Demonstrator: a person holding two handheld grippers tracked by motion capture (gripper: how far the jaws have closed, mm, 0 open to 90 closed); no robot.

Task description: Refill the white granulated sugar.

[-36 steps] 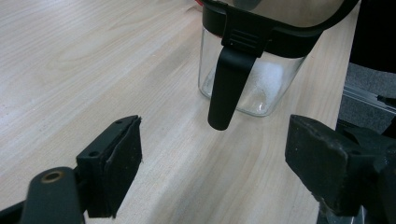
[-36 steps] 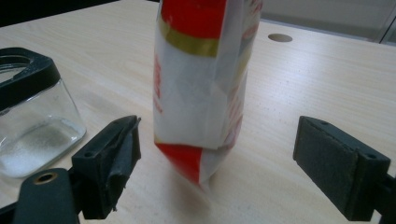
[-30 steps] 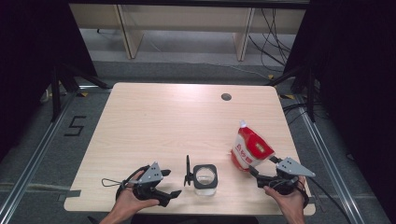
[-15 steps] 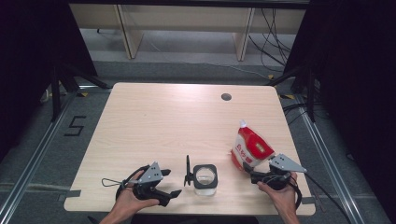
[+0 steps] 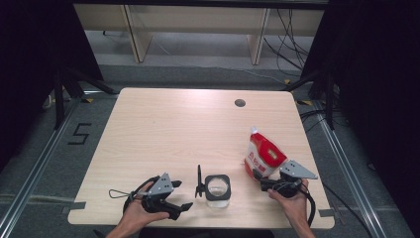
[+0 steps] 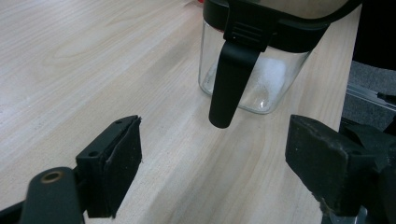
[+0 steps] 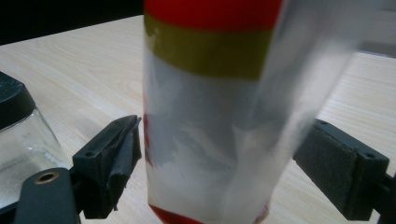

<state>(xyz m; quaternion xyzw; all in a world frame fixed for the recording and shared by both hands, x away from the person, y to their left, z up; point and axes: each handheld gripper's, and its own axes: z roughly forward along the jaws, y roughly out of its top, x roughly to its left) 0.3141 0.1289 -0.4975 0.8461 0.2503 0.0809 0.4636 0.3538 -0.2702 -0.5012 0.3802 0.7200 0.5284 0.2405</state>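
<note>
A red and white bag [image 5: 264, 156] stands near the table's right front edge. My right gripper [image 5: 263, 179] is open at its base; in the right gripper view the bag [image 7: 210, 116] sits between the two spread jaws of the right gripper [image 7: 226, 145], and contact is unclear. A glass jar [image 5: 217, 188] with a black rim stands at the front middle, a black clip [image 5: 199, 182] on its left side. My left gripper [image 5: 181, 197] is open to the left of it. In the left gripper view the jar [image 6: 261, 70] and clip [image 6: 231, 79] lie just ahead of the left gripper [image 6: 217, 163].
The light wooden table [image 5: 163, 129] has a small round hole [image 5: 240, 103] at the back right. A hand holds each gripper at the front edge. In the right gripper view the jar [image 7: 18, 135] shows at the left. Dark frames and cables surround the table.
My right gripper has moved a little left and forward, so its open jaws now sit on either side of the bag's base. The left gripper, jar and bag have stayed put.
</note>
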